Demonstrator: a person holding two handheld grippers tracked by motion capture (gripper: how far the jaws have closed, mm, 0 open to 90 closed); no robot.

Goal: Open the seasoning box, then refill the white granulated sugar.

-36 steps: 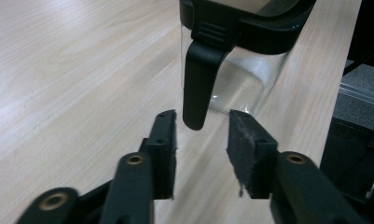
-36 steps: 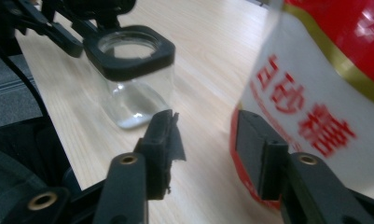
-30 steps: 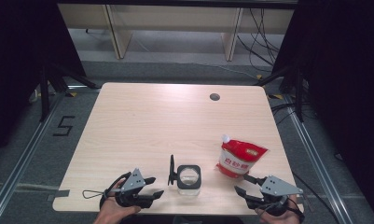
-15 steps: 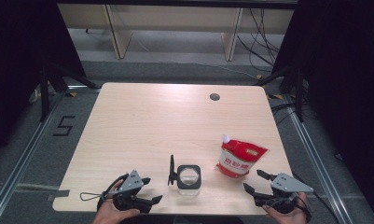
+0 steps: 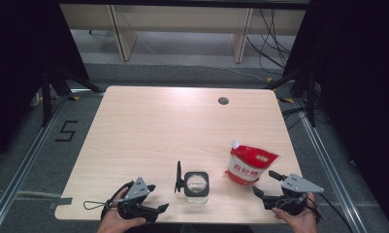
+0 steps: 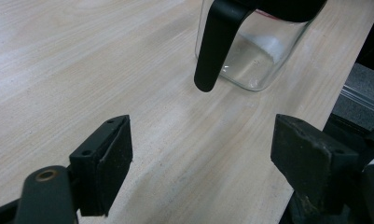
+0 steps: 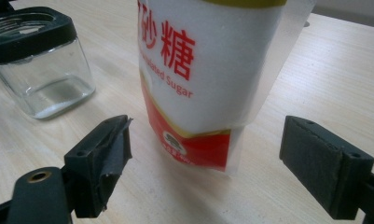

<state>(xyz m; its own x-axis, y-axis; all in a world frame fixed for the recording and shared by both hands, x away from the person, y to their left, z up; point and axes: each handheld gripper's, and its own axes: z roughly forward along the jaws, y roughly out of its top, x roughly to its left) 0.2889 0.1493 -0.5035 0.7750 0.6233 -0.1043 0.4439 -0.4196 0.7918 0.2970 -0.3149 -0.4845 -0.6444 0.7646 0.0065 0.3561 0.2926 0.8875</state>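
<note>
Light wood table sits centre, rounded corners, round cable hole near its far right edge. Grain runs pale and even, soft glare across the top. Floor around it is grey carpet, w/ metal rails running along left and right sides. A "5" marked in black tape on the floor, left of the table. Strip of grey tape by the near left corner. Beyond the table, pale wooden furniture legs on a lighter floor, loose cables trailing at right. Black curtains both sides, black tripod legs in front of them.
</note>
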